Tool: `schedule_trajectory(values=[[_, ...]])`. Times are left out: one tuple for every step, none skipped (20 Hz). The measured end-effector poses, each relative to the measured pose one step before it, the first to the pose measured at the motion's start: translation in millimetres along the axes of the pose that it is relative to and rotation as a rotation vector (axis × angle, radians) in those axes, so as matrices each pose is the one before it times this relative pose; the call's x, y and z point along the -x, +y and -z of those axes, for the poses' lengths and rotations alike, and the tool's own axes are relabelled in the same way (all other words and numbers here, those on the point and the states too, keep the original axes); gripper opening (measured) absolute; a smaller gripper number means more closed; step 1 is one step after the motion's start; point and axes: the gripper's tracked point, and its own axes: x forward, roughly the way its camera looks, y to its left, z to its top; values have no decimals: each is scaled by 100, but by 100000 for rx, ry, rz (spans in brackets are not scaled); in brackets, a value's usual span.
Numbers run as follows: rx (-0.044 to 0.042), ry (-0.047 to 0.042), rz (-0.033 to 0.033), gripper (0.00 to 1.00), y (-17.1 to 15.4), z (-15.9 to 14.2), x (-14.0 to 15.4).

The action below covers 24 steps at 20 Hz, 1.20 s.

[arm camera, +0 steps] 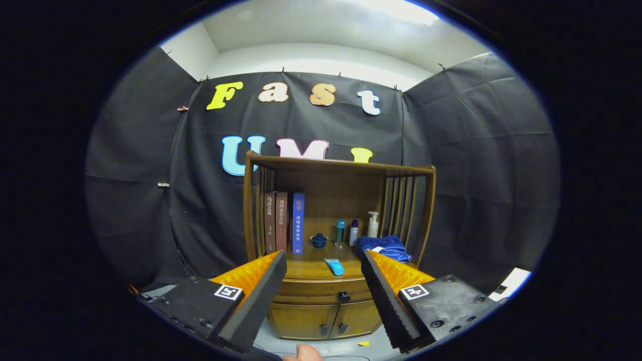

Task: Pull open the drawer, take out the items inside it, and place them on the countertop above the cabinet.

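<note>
Two fingers: gripper [323,281] spread wide, nothing between them, pointing level at the cabinet front
Gripper pose: held off the cabinet, not touching it; the drawer knob and the countertop's front edge show in the gap between the fingertips
Drawer [321,291]: closed, flush with the front, just under the countertop
Drawer knob [343,296]: small, dark, centred on the drawer front, closer to the right finger
Wooden cabinet [431,210]: slatted sides, top shelf, two lower doors [328,318] with dark handles, both shut
Countertop [306,265]: light-blue tube [334,266] lying near the front edge; blue cloth [385,247] bunched at the right, just beyond the right fingertip
Back of countertop: three books [284,222] upright at the left, small blue lidded pot [319,240], teal bottle [340,233], small white bottle [353,232], white pump dispenser [372,224]
Drawer contents: cannot tell, drawer is shut
Person: part of a hand [302,353] below the cabinet doors, between the finger bases
</note>
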Motion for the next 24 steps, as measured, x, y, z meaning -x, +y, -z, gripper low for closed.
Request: schedule_trajectory(values=[[-1072, -813, -1212, 98, 912, -657, 413], [728, -178, -345, 98, 491, -395, 422], [1748, 99, 887, 98, -209, -354, 346], [1705, 771, 1231, 98, -102, -90, 317], [1217, 704, 933, 98, 217, -152, 280], [429, 94, -110, 98, 317, -155, 172], [373, -442, 12, 98, 214, -336, 117], [251, -364, -9, 98, 143, -296, 113], [-255, -423, -72, 98, 140, -56, 95], [-566, -352, -621, 98, 310, -95, 181], [-1023, -495, -832, 98, 369, -100, 46], [-1006, 38, -768, 98, 277, 39, 117], [-472, 603, -460, 98, 156, 230, 106], [57, 527, -168, 98, 30, 187, 89], [-156, 375, -49, 98, 130, 85, 52], [-566, -34, -192, 98, 204, 39, 41], [-241, 18, -698, 98, 253, 26, 18], [192, -319, -626, 98, 294, -80, 86], [442, -173, -555, 98, 164, -23, 56], [473, 7, -653, 98, 258, -34, 145], [249, -33, -430, 98, 287, 11, 224], [-48, -238, -635, 98, 293, -91, 113], [-189, 22, -569, 98, 340, -29, 59], [14, 186, -455, 98, 227, 64, 215]])
